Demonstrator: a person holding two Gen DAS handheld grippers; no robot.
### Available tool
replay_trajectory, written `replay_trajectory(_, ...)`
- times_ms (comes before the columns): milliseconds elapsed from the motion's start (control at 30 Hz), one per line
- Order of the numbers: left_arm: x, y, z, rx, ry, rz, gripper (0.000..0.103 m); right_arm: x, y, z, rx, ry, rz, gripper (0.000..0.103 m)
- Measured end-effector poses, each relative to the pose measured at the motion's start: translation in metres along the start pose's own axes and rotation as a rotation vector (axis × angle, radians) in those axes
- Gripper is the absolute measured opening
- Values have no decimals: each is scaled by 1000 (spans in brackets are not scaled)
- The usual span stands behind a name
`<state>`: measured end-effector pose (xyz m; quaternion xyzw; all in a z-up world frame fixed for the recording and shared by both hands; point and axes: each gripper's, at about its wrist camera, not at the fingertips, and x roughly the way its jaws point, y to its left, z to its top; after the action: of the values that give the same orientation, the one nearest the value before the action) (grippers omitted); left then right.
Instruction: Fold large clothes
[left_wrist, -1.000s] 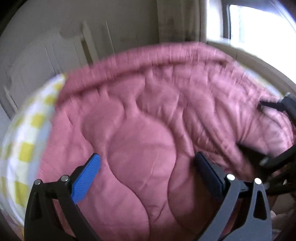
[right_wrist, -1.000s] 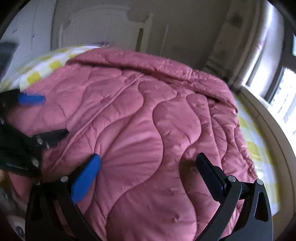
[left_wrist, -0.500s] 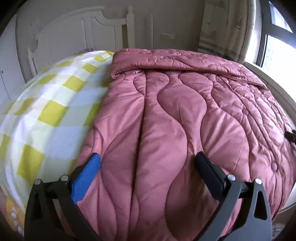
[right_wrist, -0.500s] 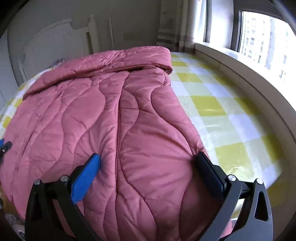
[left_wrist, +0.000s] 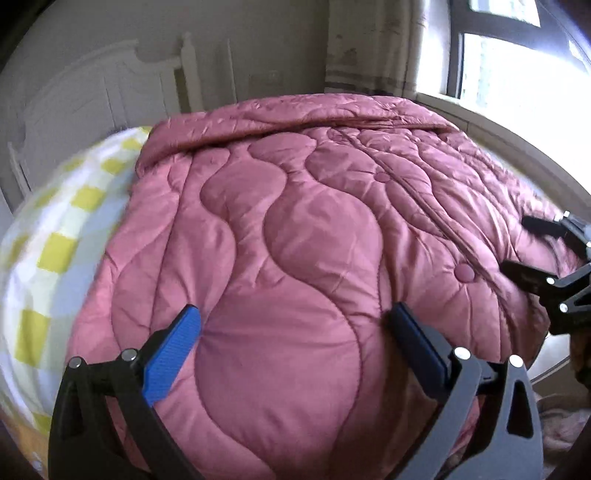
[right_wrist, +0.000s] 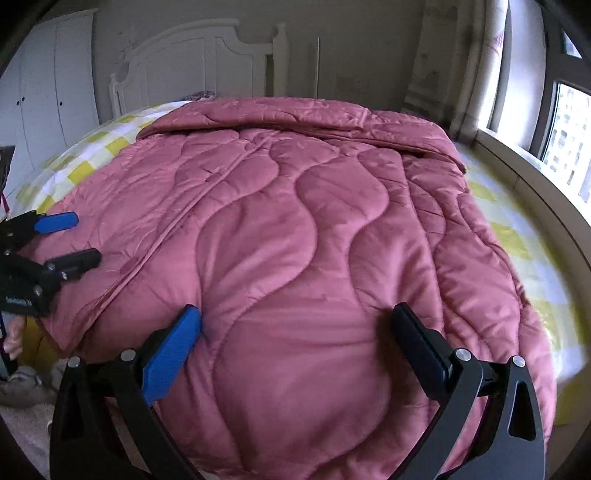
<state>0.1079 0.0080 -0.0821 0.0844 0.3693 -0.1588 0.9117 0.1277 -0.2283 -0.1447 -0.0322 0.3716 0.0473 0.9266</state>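
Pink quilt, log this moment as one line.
pink quilt: spread on bed | left gripper: open, empty | right gripper: open, empty

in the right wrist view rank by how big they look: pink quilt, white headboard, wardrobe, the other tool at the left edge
1. pink quilt
2. white headboard
3. wardrobe, partly cut off, so close to the headboard
4. left tool

- Daylight is pouring through the window (right_wrist: 569, 144) on the right.
- A white headboard (right_wrist: 199, 59) is standing against the beige wall (right_wrist: 354, 40).
- A white wardrobe (right_wrist: 48, 88) is sitting left.
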Motion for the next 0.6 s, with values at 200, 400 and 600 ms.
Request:
replay_trajectory(200,-22,45,-12,-128,-61,79,101,-16,-48,-13,102,-17,-171,98)
replay_trajectory(400,-25,68,-29,-109,-34,132,101,-24,-89,-20,195,-2,-110,98)
replay_trajectory(600,-38,107,-45,-240,-35,116,101,-41,-147,-43,388,-12,-73,98)
